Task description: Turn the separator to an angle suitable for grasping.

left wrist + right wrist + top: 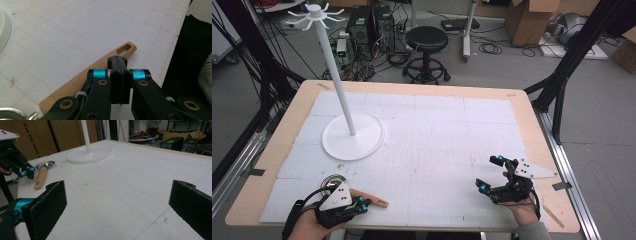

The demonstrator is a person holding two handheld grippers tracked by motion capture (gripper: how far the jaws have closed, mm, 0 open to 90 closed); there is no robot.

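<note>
While both hands sit at the bottom edge of the high view, nothing is gripped.

Left gripper [362, 205]: lower left of the high view, jaws pressed together, empty. It hovers over the wooden handle [369, 198] of a strainer. In the left gripper view the closed jaws sit above the handle [75, 86], which runs from lower left toward upper right of the frame, with a slot hole [126, 48] at its far end and engraved lettering along it. Can't tell if the jaw tips touch the wood; they overlap it in that view. Handle lies flat on the white mat [437, 150].

Strainer bowl [333, 181]: round metal part, lower left of the high view, just above the left gripper's grey plate. Also seen in the right gripper view, left of frame, as a shiny dish [45, 164] with the handle [40, 178] pointing toward the camera.

White stand [353, 136]: round base left of centre in the high view, thin pole rising to a hook ring at upper left. Well apart from the strainer.

Right gripper [491, 173]: lower right of the high view, jaws wide open, empty. Right gripper view has the 2 black pads [48, 207] at the far left and far right edges of the frame with bare mat between. Well apart from the strainer.
</note>
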